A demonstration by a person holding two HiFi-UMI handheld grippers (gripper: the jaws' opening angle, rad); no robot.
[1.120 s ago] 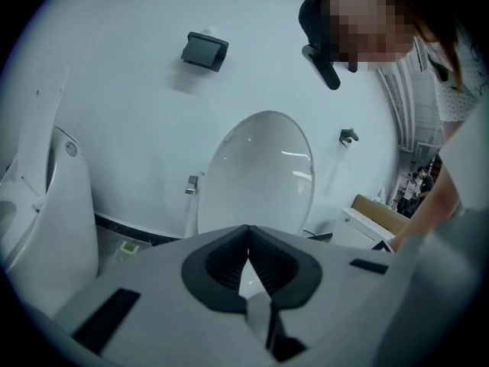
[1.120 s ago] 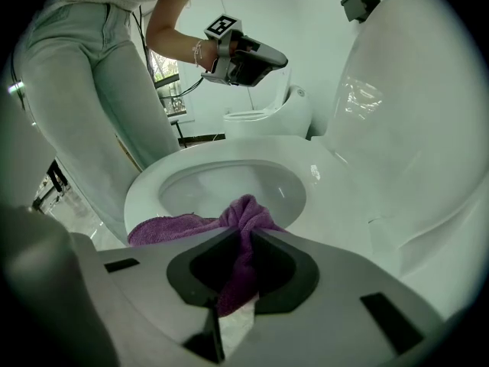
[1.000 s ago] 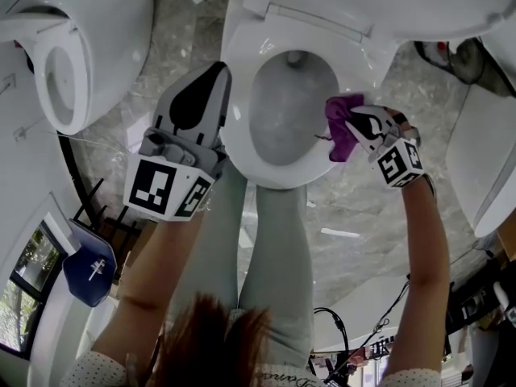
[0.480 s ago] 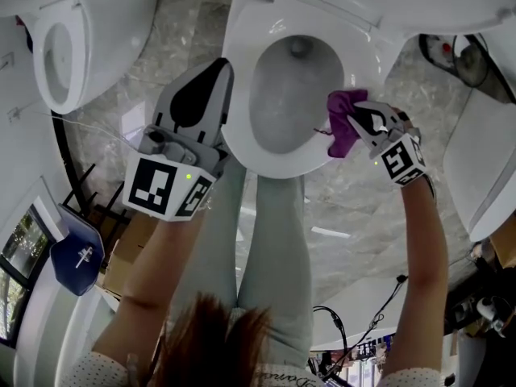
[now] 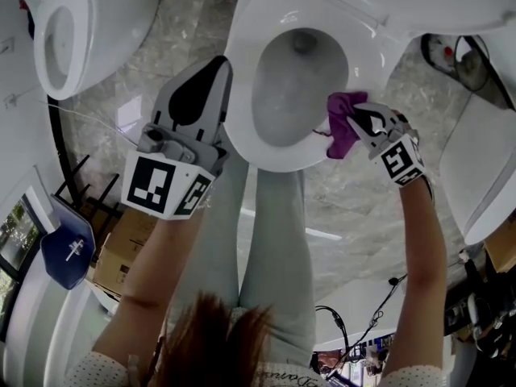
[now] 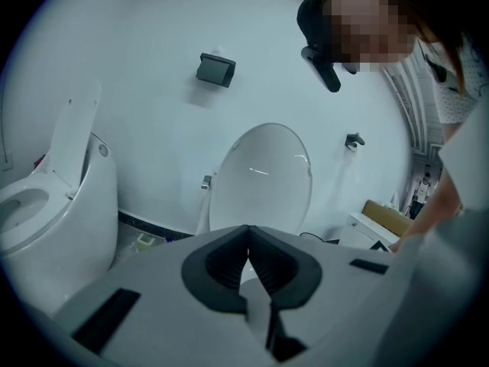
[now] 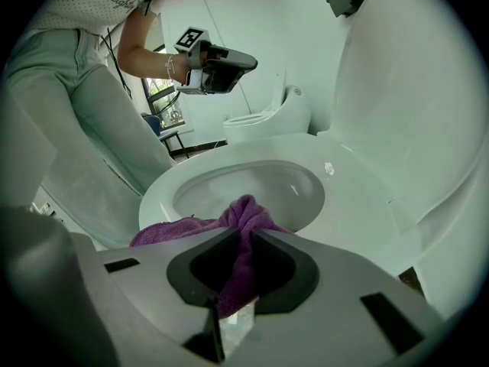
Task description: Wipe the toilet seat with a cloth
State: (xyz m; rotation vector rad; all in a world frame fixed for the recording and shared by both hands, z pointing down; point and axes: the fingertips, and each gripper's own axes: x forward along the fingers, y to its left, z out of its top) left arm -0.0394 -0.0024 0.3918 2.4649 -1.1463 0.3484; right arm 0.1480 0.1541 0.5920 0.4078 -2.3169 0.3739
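Right tool [image 5: 355, 121] pinching purple cloth [image 5: 339, 138] on toilet seat [image 5: 241, 75]; left tool [image 5: 213, 72] pressed together, empty, beside the seat.

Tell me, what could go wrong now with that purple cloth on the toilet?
The right claw pinches only a fold of the purple cloth, so rubbing on the toilet seat might tug it free. The cloth's loose end lies at the seat's inner edge and could slide into the bowl. The left claw, shut and empty, hangs beside the seat and might knock it.
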